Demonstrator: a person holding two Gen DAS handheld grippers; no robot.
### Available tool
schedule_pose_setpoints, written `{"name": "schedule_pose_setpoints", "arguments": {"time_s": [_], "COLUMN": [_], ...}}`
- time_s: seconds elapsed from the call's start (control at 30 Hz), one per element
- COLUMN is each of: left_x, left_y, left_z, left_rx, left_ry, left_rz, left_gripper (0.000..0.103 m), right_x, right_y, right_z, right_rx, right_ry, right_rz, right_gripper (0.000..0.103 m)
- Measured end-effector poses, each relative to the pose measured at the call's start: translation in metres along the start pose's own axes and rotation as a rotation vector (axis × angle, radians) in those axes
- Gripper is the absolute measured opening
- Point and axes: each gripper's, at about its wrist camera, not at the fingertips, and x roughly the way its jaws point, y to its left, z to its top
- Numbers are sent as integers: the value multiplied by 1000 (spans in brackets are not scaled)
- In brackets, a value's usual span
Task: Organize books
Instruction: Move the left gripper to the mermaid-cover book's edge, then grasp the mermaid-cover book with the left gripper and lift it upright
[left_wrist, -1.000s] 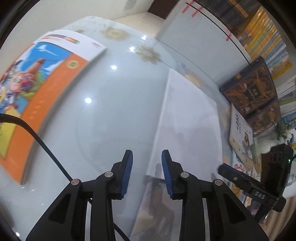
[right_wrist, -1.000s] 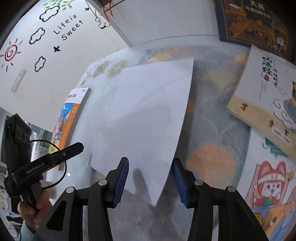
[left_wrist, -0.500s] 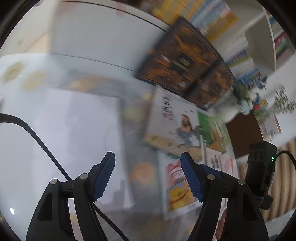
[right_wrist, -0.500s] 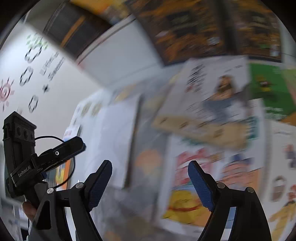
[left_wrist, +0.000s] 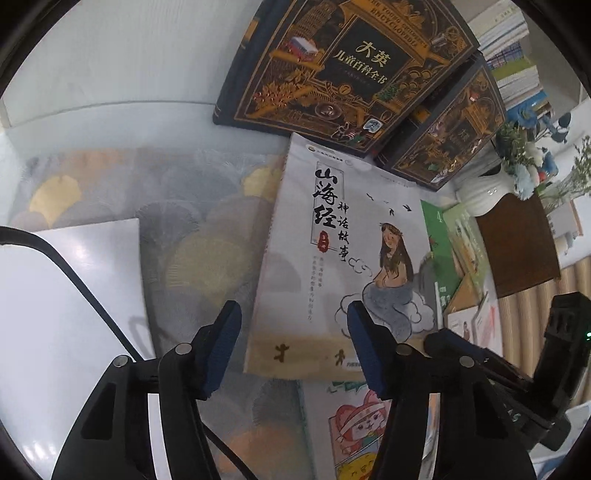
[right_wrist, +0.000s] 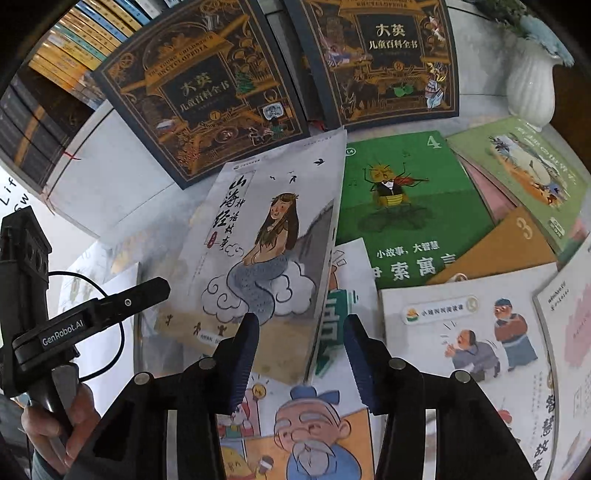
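Left wrist view shows the left hand-held gripper (left_wrist: 293, 341) spread wide over the near edge of the mermaid book (left_wrist: 343, 258), which lies flat on the table (left_wrist: 110, 122), topmost on the scattered books, probably because it is easiest to take first. The right hand-held gripper (right_wrist: 299, 360), also wide and empty, hovers near its lower corner.
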Motion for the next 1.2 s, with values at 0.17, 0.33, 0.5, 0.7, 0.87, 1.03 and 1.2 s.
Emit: {"name": "schedule_pose_setpoints", "arguments": {"time_s": [0.17, 0.33, 0.5, 0.7, 0.87, 1.03, 1.2], "left_x": [17, 1, -40, -73, -96, -104, -112], "left_y": [0, -3, -18, -32, -27, -28, -31], "left_z": [1, -7, -47, -131, -209, -274, -288], "left_rx": [-1, 12, 9, -22, -110, -100, -111], "left_ry": [44, 7, -27, -28, 1, 102, 50], "left_rz": [-15, -37, -50, 11, -43, -72, 4], "left_gripper": [56, 56, 56, 56, 56, 56, 56], "right_x": [0, -2, -28, -56, -66, -80, -82], "right_y": [13, 23, 35, 42, 12, -8, -21], "right_z": [8, 14, -4, -65, -128, -209, -222], "right_rx": [-23, -71, -137, -249, -211, -269, -245], "right_ry": [4, 25, 38, 109, 226, 320, 313], "right_rz": [-4, -8, 77, 71, 127, 118, 124], "right_gripper": [49, 49, 49, 49, 49, 49, 49]}}
